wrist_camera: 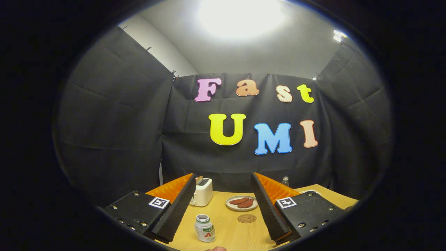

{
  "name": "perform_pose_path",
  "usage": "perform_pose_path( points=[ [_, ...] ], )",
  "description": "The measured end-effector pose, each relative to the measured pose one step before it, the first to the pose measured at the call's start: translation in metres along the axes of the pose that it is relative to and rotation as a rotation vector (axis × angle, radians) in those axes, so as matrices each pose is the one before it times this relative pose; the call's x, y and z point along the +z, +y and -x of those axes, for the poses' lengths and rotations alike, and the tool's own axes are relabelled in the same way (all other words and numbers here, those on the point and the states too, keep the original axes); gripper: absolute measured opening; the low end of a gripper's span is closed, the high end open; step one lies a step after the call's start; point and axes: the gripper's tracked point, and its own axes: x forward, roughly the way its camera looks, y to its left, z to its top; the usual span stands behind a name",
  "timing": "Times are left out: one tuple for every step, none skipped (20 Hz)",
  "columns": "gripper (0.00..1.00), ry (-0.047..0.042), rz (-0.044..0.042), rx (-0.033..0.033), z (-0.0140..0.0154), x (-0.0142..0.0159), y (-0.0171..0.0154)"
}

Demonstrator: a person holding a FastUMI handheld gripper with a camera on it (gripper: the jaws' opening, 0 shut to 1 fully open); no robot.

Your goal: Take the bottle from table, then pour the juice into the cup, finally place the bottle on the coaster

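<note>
A small white bottle (204, 228) with an open top and a green-and-red label stands upright on the wooden table (230, 237). It is between my two fingers and nearer the left one, touching neither. My gripper (223, 179) is open, held above the table with nothing in it. A round brown coaster (247, 218) lies flat on the table, right of the bottle and just inside the right finger (266, 205). Something small and pale (270, 240) peeks out under the right finger; I cannot tell what it is.
A white toaster (202, 191) stands at the back by the left finger. A plate (241, 203) with reddish slices sits beyond the coaster. A clear bottle (285, 181) stands at the far right by the wall. A person's fingertip (216, 249) shows at the table's near edge.
</note>
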Motion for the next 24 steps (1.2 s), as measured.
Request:
perform_pose_path(
  points=[
    [0.96,-0.00096,-0.00554,-0.00371,0.00073,-0.0011,-0.00172],
    [0.96,0.00215,-0.00643,-0.00821,-0.00032,-0.00143,-0.00183],
    [0.96,-0.00201,-0.00556,-0.00946,0.00104,-0.00075,-0.00288],
    [0.96,-0.00037,-0.00224,-0.00836,0.00025,-0.00081,-0.00179],
    [0.96,0.00231,0.00033,-0.01162,-0.00013,-0.00246,-0.00236],
    [0.96,0.00151,0.00035,-0.00976,0.00014,-0.00166,-0.00285],
    [0.96,-0.00093,0.00016,-0.00912,-0.00077,-0.00066,-0.00201],
    [0.96,0.00268,-0.00396,-0.00486,-0.00127,-0.00035,-0.00142],
    [0.96,0.00542,-0.00646,-0.00125,-0.00248,-0.00308,0.00079],
    [0.96,0.00386,-0.00591,-0.00657,-0.00168,-0.00142,-0.00107],
    [0.96,0.00101,-0.00168,-0.0092,-0.00094,-0.00141,-0.00169],
    [0.96,-0.00134,0.00104,-0.00539,-0.00193,-0.00024,-0.00073],
    [0.96,0.00048,0.00128,-0.00099,-0.00214,-0.00158,0.00203],
    [0.96,-0.00334,-0.00218,0.00739,-0.00093,-0.00162,0.00241],
    [0.96,-0.01209,0.00172,0.00847,-0.00176,0.0014,0.00469],
    [0.96,-0.00379,0.00685,-0.00661,-0.00229,-0.00153,-0.00047],
    [0.96,0.00292,0.00562,-0.00765,-0.00136,-0.00484,-0.00099],
    [0.96,0.00267,0.00026,0.0026,-0.0022,-0.00371,0.00342],
    [0.96,0.00491,-0.0025,0.00764,-0.00218,-0.00393,0.00638],
    [0.96,0.00099,-0.00366,0.01246,-0.00163,-0.00318,0.0062],
    [0.96,-0.0062,-0.0016,0.01233,-0.0006,-0.00223,0.00732],
    [0.96,-0.00676,-0.00081,0.00434,-0.00176,-0.00224,0.00478],
    [0.96,-0.00114,0.00005,-0.00306,-0.00068,-0.00636,0.00236],
    [0.96,0.00517,-0.00043,-0.00537,-0.0022,-0.00694,0.00195]
  ],
)
